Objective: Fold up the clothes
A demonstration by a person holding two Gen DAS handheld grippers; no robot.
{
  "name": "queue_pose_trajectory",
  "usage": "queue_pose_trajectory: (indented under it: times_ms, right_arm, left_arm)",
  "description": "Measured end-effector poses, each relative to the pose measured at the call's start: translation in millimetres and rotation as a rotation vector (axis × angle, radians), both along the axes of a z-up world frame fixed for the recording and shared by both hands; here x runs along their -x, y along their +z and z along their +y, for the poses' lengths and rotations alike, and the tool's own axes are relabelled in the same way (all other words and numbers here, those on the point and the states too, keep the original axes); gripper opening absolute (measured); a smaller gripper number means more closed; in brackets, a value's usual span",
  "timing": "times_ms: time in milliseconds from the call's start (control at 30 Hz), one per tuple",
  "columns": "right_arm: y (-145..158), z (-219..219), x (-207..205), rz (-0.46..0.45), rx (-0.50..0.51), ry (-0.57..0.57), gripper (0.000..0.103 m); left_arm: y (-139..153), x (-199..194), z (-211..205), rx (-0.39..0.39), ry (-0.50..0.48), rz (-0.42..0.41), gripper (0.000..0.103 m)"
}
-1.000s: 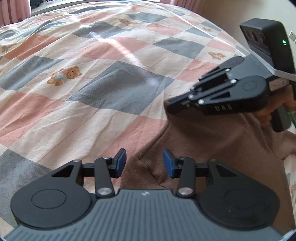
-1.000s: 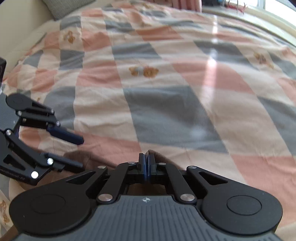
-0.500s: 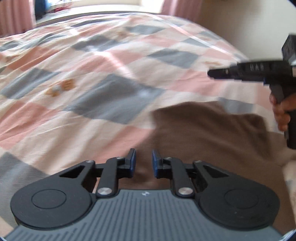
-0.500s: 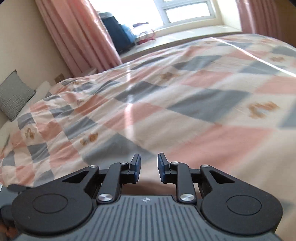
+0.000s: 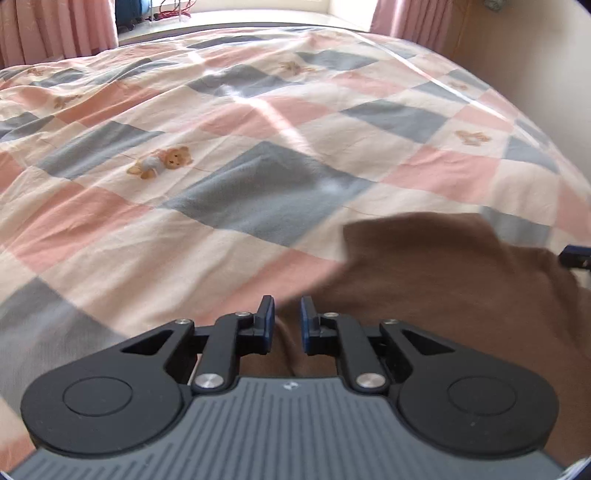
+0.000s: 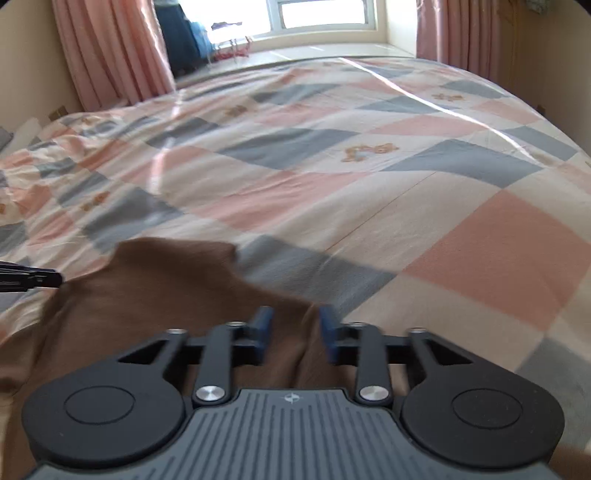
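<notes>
A: What lies on the bed?

B: A brown knit garment (image 5: 443, 288) lies on the bed's quilt of pink, grey and cream checks printed with small teddy bears (image 5: 207, 155). In the left wrist view it fills the lower right, its far edge blurred. In the right wrist view the same cloth (image 6: 155, 295) spreads from the lower left to the middle, with a ragged upper edge against a grey square.

A: And the left gripper?

B: The left gripper (image 5: 287, 325), black with blue pads, has its fingers (image 5: 266, 321) parted by a narrow gap. A ridge of the brown cloth shows in that gap, but the pads do not press on it, so it is released, not clenched. Its tip also shows at the left edge of the right wrist view, over the cloth's edge.

A: The right one?

B: The right gripper (image 6: 295, 334) stands wider apart, its blue-padded fingers (image 6: 263, 325) blurred. A fold of the brown garment rises between them without being pinched. Whether the pads touch the fabric cannot be told. In the left wrist view only a dark bit of it shows at the far right edge, beside the cloth.

A: What is beyond the bed?

B: Pink curtains (image 6: 110, 55) hang on both sides of a bright window (image 6: 325, 16), with a pale wall to the right.
</notes>
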State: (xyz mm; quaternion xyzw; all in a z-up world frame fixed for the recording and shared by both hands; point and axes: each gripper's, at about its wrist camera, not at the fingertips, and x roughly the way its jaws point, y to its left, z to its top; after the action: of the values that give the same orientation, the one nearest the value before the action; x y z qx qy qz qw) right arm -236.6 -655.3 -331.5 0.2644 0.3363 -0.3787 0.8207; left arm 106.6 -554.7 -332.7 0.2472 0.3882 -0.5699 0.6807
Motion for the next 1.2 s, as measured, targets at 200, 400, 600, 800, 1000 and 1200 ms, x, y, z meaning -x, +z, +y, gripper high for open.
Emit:
queue_pose_trajectory:
  times_ms: [200,400,600,800,1000,1200]
  right_arm:
    - [-6.9,112.7,25.0,0.065,-0.100,0.092,0.041]
    - [-20.8,235.7,78.1,0.173,-0.159,0.124,0.041]
    - [-22.9,328.7,148.5,0.267,-0.242,0.149,0.042]
    - [42.8,355.3,189.9,0.163,-0.283,0.046,0.043]
    - [143.3,369.5,207.6,0.055,-0.174,0.005,0.068]
    - [199.4,390.0,211.1,0.026,-0.149,-0.016,0.084]
  left_arm:
    - [-2.8,85.9,100.4,-0.123,-0.055,0.062,0.011]
    - [-15.6,158.2,232.3,-0.218,0.034,0.070,0.012]
    - [-9.2,199.2,341.6,-0.361,0.198,0.070,0.012]
    - [55.5,256.2,394.9,-0.435,0.311,0.052,0.018]
    - [162.2,309.8,411.6,-0.264,0.328,0.008,0.039]
    - [225.2,340.3,420.0,-0.161,0.344,-0.024,0.049]
